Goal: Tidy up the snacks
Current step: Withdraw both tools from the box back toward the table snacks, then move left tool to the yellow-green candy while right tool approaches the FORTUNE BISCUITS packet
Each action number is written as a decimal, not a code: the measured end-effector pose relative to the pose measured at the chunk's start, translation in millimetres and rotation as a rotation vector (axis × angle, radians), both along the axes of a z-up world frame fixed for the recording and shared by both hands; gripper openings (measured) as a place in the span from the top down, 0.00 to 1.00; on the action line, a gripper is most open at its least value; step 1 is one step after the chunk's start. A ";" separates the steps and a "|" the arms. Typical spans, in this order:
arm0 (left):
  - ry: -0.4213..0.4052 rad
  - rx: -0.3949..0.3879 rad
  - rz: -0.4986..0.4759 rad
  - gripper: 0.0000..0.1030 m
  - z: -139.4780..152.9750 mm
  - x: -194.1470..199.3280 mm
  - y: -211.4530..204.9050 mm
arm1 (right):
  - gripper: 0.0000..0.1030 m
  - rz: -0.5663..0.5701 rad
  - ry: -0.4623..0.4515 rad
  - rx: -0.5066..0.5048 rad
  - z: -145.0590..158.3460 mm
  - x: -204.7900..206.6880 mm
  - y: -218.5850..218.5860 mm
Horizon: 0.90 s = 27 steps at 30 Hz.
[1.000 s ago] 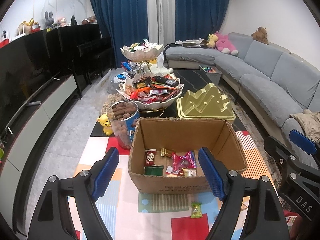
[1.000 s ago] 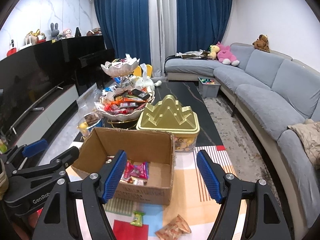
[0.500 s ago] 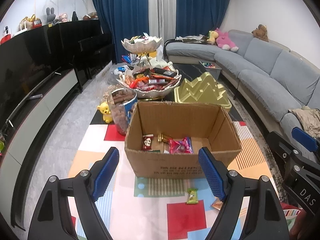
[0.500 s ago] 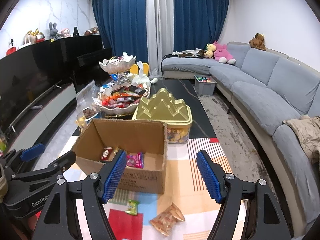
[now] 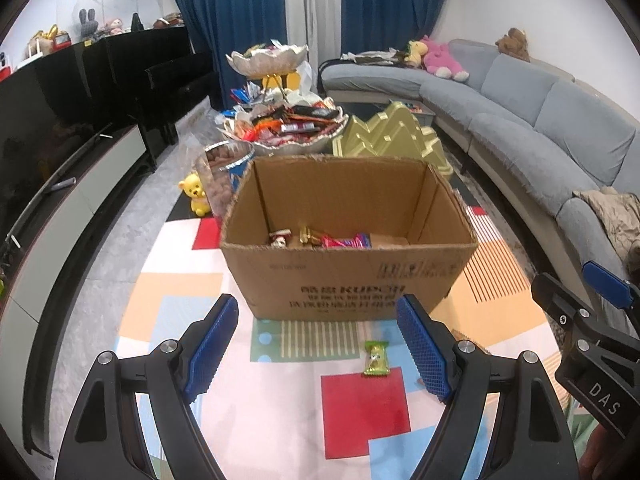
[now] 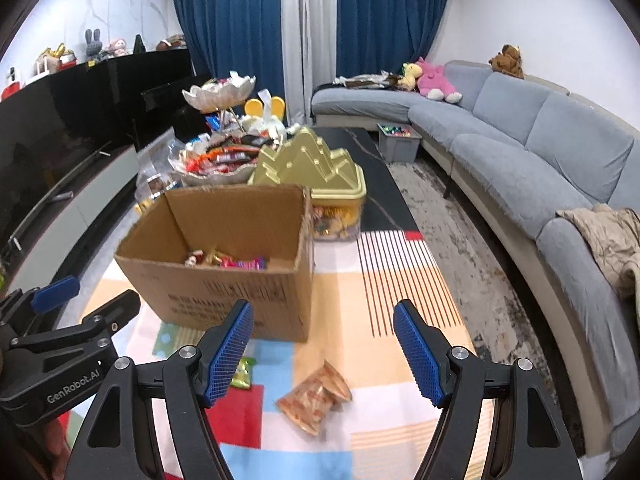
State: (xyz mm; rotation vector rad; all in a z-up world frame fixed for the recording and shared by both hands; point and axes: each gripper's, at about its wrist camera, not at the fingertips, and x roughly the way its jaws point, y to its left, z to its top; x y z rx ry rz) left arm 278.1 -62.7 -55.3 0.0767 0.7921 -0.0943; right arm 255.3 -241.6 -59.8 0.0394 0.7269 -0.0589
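Snacks sit in three places: some in the box (image 5: pixel 348 240), a green packet (image 5: pixel 376 357) and an orange bag (image 6: pixel 314 398) loose on the mat (image 5: pixel 280 420) in front of it. We hold the left gripper (image 5: pixel 320 354) released, nothing between its pads, over the mat just before the box, green packet near its right finger. Right gripper (image 6: pixel 323 354) likewise released and empty, above the orange bag.

Risks, as we judge them: the thin green packet lies flat, so pads may skate over it; the bag may crush if pinched hard; the two grippers work close together and could collide.

Legible: "GenRobot.AI", "DAS" on gripper bodies. Box print blurred.
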 end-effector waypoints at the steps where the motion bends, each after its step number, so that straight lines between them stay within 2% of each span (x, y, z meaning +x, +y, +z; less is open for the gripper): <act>1: 0.006 0.002 -0.002 0.21 -2.5 0.2 -1.3 | 0.29 -0.002 0.008 0.001 -3.7 -0.6 -1.0; 11: 0.085 0.028 -0.016 0.21 -41.1 8.6 -16.3 | 0.29 -0.020 0.084 0.017 -40.8 -3.3 -10.7; 27: 0.214 0.069 -0.040 0.24 -103.3 29.5 -36.0 | 0.29 -0.045 0.266 0.083 -102.5 16.3 -20.7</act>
